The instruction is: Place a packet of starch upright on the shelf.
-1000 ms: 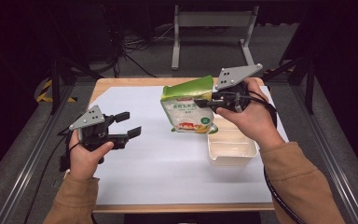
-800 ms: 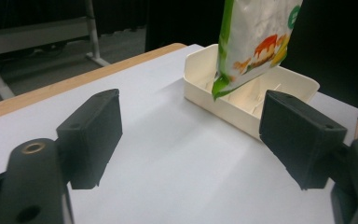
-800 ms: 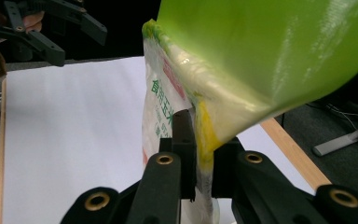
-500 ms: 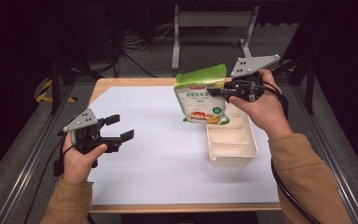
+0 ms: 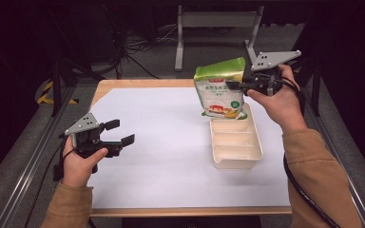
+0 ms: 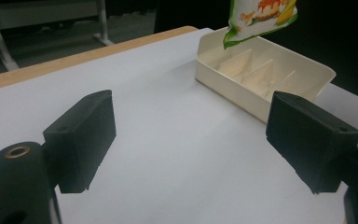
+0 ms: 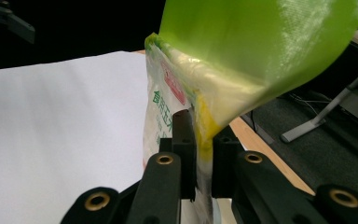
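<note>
Transport step, by my reading: right hand-held gripper (image 5: 234,86) is clamped on the bag's (image 5: 218,88) edge, which hangs beside it above the tray's (image 5: 235,159) far end. Next it needs lowering into the tray. Left hand-held gripper (image 5: 121,133) hovers apart, idle.

A wooden-edged table (image 5: 138,83) stands covered almost edge to edge by a white sheet (image 5: 171,147), with a cream divided tray (image 5: 235,142) resting directly on the sheet at the right side, its compartments running crosswise between low walls
</note>
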Motion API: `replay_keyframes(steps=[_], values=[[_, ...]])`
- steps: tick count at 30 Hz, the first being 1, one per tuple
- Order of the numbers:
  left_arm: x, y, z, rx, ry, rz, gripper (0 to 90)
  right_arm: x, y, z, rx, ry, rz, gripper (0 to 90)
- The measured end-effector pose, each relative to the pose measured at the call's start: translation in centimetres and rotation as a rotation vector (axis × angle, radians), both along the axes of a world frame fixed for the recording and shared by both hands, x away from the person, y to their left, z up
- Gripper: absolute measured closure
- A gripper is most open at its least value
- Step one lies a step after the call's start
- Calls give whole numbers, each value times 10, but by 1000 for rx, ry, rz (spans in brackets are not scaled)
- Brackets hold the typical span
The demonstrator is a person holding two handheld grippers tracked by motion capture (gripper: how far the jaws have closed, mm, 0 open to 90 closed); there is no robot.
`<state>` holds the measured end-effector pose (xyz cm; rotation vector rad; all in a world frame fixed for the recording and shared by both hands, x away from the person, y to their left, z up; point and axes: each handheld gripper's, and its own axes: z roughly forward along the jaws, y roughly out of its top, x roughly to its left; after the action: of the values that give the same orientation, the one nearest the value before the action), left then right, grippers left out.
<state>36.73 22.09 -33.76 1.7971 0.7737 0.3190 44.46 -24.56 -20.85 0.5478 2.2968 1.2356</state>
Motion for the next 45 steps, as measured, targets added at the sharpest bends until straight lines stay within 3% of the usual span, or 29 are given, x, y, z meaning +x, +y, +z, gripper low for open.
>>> replay_keyframes(steps=[12,26,33,45], values=[[3,2,-5,-10,29,9,164,16,-23,-10,51,-11,-41,834],[6,4,-8,-9,45,15,161,31,-35,-34,61,4,-82,835],[6,3,-9,-2,52,12,161,40,-37,-48,81,19,-95,835],[5,4,-10,16,50,14,153,58,-28,-67,65,20,-91,835]])
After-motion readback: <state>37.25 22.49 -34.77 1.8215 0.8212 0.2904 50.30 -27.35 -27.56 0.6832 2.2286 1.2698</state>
